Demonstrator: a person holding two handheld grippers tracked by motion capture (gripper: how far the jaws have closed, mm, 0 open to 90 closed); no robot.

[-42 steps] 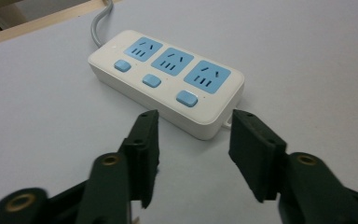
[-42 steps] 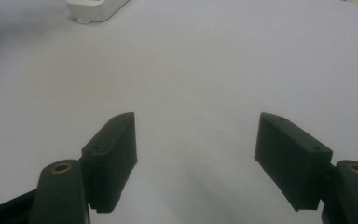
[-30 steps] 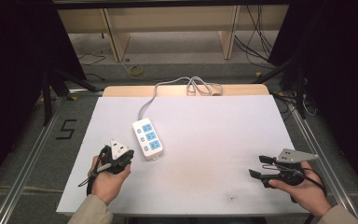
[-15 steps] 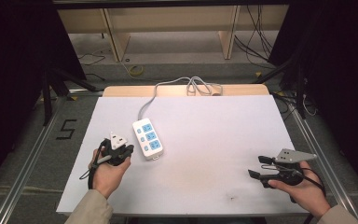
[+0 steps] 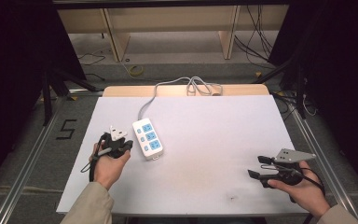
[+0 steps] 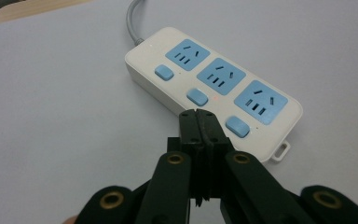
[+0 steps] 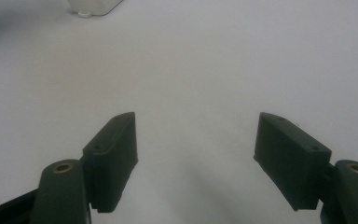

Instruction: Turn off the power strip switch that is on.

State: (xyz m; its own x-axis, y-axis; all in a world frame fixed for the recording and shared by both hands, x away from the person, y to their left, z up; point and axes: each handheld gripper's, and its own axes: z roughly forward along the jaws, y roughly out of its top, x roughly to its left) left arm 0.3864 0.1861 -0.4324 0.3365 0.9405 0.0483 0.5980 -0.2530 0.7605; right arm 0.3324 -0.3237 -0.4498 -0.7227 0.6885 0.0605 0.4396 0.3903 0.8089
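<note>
A white power strip (image 5: 148, 138) with three blue sockets and blue switches lies left of the table's middle, its grey cable running to the far edge. In the left gripper view the power strip (image 6: 214, 86) lies just past my left gripper (image 6: 198, 115), whose jaws are pressed together with nothing between them. From above, the left gripper (image 5: 127, 143) sits just left of the strip. My right gripper (image 5: 257, 167) hovers near the front right, jaws spread wide. In its own view the right gripper (image 7: 196, 135) is open over bare table.
The white table top (image 5: 214, 126) has a wooden strip along its far edge, where the coiled grey cable (image 5: 193, 86) lies. A corner of the power strip (image 7: 93, 7) shows far off in the right gripper view. Dark floor and metal rails surround the table.
My left gripper has moved forward and a little right, closer to the power strip. The right gripper has stayed in place.
</note>
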